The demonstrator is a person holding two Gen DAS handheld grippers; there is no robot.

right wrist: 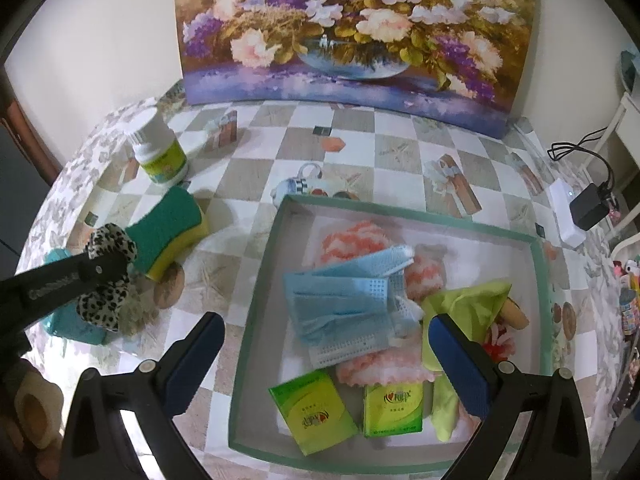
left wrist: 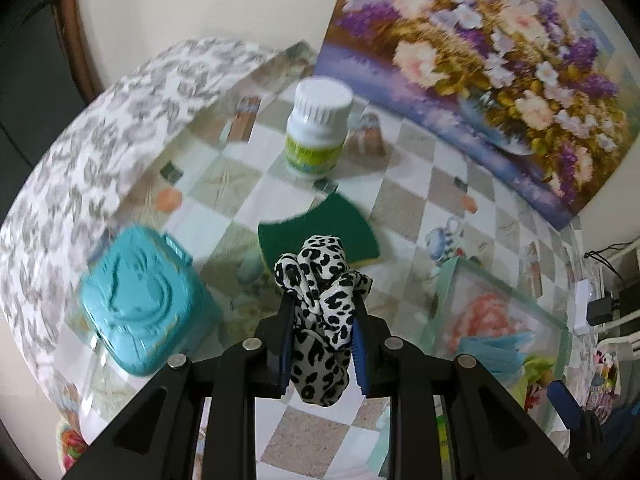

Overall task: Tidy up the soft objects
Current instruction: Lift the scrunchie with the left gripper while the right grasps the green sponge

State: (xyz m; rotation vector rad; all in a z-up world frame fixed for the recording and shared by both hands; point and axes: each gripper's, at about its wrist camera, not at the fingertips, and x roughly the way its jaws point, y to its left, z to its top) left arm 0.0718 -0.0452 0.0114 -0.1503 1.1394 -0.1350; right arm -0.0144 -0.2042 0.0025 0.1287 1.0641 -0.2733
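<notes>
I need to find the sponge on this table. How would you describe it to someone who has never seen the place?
Start from the big flower painting leaning on the wall behind the checkered table. In front of its left end stands a white bottle; the sponge lies just nearer than it, outside the green-rimmed box. It alone has a dark green top over a yellow layer and curved-in sides.

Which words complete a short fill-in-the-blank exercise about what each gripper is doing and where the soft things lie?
1. The left gripper is shut on a black-and-white leopard-print fabric ____.
2. The right gripper hangs ____ above the green-rimmed shallow box.
3. The pale blue face masks lie ____ the box.
4. The green-and-yellow scouring sponge lies ____ the box, on the table.

Missing words: scrunchie; open; inside; outside
</notes>
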